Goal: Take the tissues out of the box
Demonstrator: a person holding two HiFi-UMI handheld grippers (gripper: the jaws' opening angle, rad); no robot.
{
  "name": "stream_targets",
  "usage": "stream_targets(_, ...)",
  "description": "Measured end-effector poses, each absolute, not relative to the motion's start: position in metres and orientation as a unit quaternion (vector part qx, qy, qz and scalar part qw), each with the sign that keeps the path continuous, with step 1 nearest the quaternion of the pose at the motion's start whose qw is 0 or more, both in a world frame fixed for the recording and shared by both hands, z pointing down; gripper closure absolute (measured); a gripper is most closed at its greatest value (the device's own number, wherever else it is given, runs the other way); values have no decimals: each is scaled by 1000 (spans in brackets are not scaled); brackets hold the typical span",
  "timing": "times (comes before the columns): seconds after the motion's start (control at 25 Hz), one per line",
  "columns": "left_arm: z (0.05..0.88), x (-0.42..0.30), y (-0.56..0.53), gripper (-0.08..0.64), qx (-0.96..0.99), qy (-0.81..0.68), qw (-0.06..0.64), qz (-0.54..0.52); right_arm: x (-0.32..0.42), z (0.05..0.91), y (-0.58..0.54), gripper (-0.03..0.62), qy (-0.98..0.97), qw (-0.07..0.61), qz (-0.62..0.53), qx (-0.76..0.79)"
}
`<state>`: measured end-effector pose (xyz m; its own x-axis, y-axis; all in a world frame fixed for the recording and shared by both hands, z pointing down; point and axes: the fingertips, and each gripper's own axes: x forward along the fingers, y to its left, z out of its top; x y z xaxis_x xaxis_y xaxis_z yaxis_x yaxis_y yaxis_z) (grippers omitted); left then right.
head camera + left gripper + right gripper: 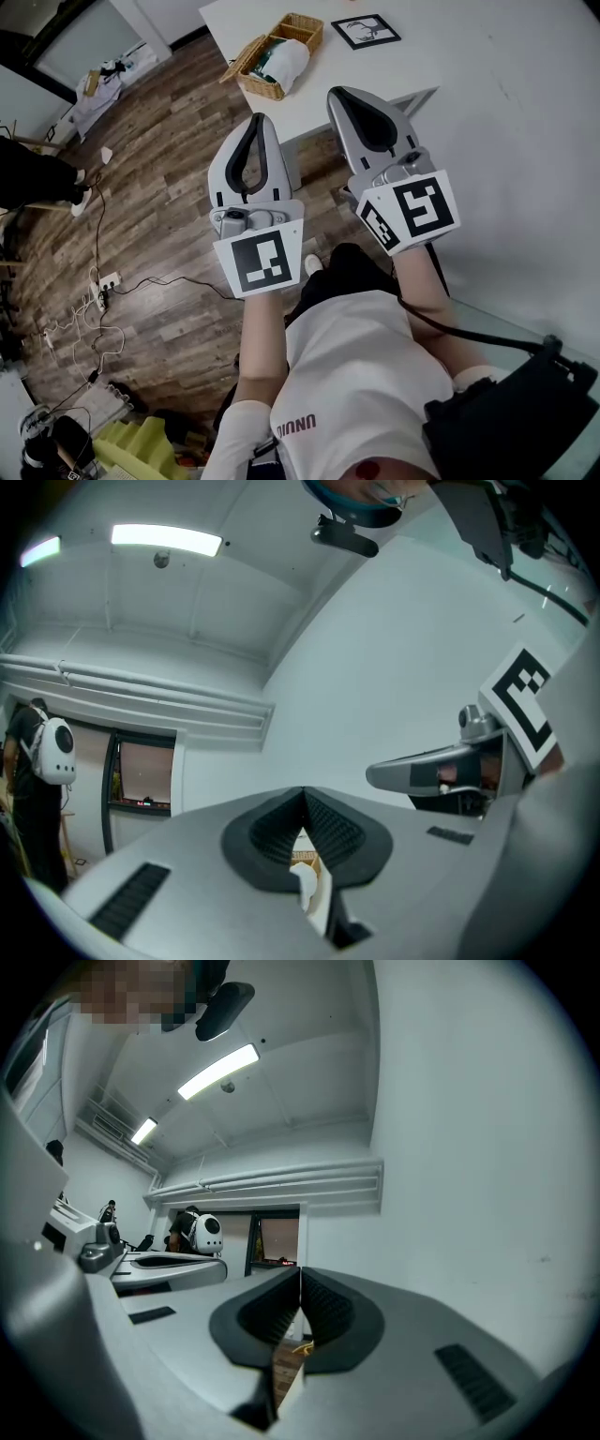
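Observation:
A wicker basket [278,54] stands on the white table [487,75] at the far side, with a white and green bundle [284,64] inside that looks like tissues. Both grippers are held up in the air, short of the table. My left gripper [255,120] is shut, with nothing between its jaws, and points toward the basket. My right gripper [339,92] is shut and empty too, with its tip over the table's near edge. In the left gripper view the pads [328,822] meet at the tip, and a bit of the basket [302,857] shows below them. The right gripper view shows its pads [323,1307] touching.
A framed picture [365,30] lies on the table beyond the basket. Wooden floor [141,216] with cables and a power strip [105,284] spreads to the left. A person with a white backpack [199,1232] stands far off in the room.

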<state>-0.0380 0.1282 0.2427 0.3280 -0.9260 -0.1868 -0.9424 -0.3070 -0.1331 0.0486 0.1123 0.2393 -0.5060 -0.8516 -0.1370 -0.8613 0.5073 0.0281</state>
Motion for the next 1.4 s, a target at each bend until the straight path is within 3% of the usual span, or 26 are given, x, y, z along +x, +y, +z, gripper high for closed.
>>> stream_targets(1.4,258,-54,-23,548,-768,632,101,8,51,255,-62,572,878,33,62,-474)
